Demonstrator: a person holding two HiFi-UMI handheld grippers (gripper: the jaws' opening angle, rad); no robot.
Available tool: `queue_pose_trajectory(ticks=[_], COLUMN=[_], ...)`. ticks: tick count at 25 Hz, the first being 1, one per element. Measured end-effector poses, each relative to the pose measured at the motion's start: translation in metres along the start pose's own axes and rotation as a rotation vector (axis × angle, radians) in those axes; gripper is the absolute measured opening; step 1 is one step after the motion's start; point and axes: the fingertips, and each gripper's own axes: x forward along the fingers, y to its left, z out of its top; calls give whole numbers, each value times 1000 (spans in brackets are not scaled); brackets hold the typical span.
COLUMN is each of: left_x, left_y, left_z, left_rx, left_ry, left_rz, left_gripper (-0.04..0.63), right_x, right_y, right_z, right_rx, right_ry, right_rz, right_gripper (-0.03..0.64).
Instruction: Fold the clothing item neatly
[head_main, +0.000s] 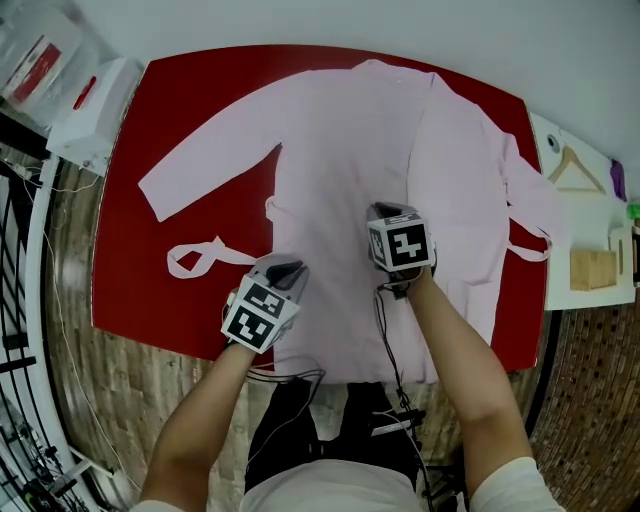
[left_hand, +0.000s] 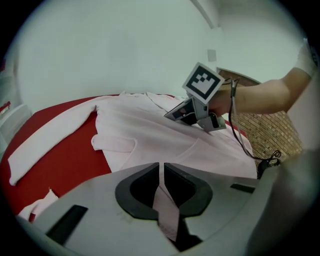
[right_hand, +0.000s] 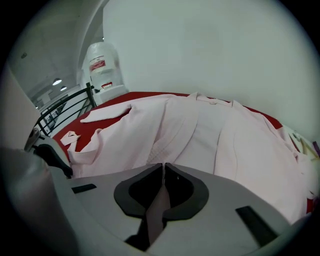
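A pink robe (head_main: 340, 150) lies spread flat on the red tabletop (head_main: 130, 270). Its collar is at the far edge, one sleeve (head_main: 200, 160) stretches out to the left, and a belt loop (head_main: 200, 255) lies on the red surface beside the near hem. The left hand-held gripper (head_main: 288, 268) sits at the robe's near left edge, its jaws closed on a fold of pink cloth. The right hand-held gripper (head_main: 385, 212) is over the middle of the robe, its jaws nearly together and pinching a strip of the same cloth. A wooden hanger (head_main: 572, 165) lies off to the right.
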Motion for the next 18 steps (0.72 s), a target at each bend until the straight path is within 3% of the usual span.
queue_pose_trajectory(ticks=[12,18], left_x=[0,-8], left_y=[6,18], left_z=[-11,-24], left_rx=[-33,-128], left_ry=[2,26], left_rz=[-6,29], left_gripper=[9,9], right_x=[-30,-39], right_y=[-39,-42], right_z=[2,7], right_rx=[152,157], right_ry=[-93,-121], right_rz=[-11,-2], right_gripper=[23,23])
